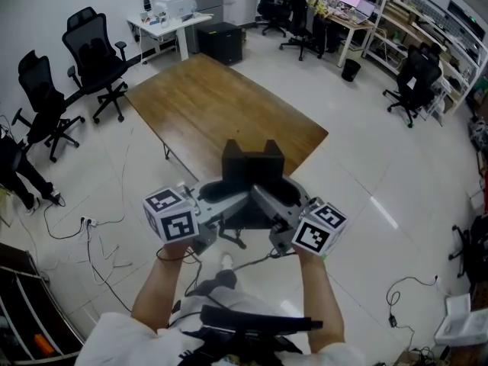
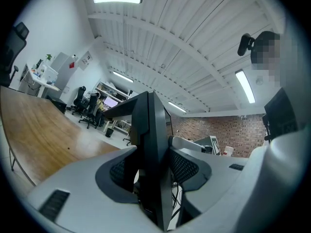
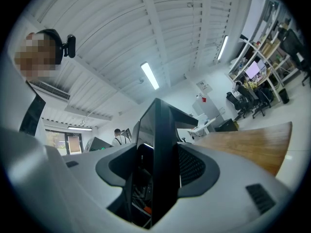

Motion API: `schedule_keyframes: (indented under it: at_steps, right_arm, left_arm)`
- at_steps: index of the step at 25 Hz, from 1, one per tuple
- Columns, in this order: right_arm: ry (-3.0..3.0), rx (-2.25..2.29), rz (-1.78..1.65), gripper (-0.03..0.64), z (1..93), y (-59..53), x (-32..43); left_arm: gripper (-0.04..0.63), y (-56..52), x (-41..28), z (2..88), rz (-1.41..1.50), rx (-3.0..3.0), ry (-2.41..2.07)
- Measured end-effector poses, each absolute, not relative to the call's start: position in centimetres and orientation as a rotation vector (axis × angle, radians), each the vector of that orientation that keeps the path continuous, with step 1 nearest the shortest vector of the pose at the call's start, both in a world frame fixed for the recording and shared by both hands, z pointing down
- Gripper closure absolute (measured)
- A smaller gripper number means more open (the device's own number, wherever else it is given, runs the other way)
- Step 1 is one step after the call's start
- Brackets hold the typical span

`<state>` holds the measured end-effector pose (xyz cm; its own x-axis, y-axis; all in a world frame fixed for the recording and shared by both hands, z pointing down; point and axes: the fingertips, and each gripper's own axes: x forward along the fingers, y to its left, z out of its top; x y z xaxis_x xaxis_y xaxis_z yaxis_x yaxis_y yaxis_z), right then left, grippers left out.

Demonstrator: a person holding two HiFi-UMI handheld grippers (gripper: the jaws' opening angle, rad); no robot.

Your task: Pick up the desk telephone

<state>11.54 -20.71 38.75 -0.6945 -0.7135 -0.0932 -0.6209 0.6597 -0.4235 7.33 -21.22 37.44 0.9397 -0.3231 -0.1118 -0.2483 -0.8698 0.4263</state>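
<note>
The desk telephone (image 1: 252,171), a black angular body, hangs in the air in front of the near corner of the wooden table (image 1: 213,105). My left gripper (image 1: 230,210) grips it from the left and my right gripper (image 1: 273,210) from the right, both low on its body. In the left gripper view the black telephone (image 2: 151,130) stands edge-on between the jaws of the left gripper (image 2: 153,171), with the pads pressed on it. The right gripper view shows the telephone (image 3: 163,130) clamped the same way in the right gripper (image 3: 156,174). A thin cord (image 1: 252,262) dangles below.
Black office chairs (image 1: 95,52) stand left of the table. A white desk with a printer (image 1: 172,8) and a black cabinet (image 1: 221,41) are behind it. Cables (image 1: 97,244) lie on the tiled floor at the left. More desks and shelves (image 1: 427,21) line the far right.
</note>
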Motion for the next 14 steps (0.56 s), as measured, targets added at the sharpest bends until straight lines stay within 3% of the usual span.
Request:
schedule_keyframes:
  at_steps: [14]
  right_arm:
    - [2.636, -1.04, -0.545, 0.362, 39.0, -18.6, 10.5]
  left_arm:
    - [0.402, -19.0, 6.2, 37.5, -0.218, 2.678, -0.475]
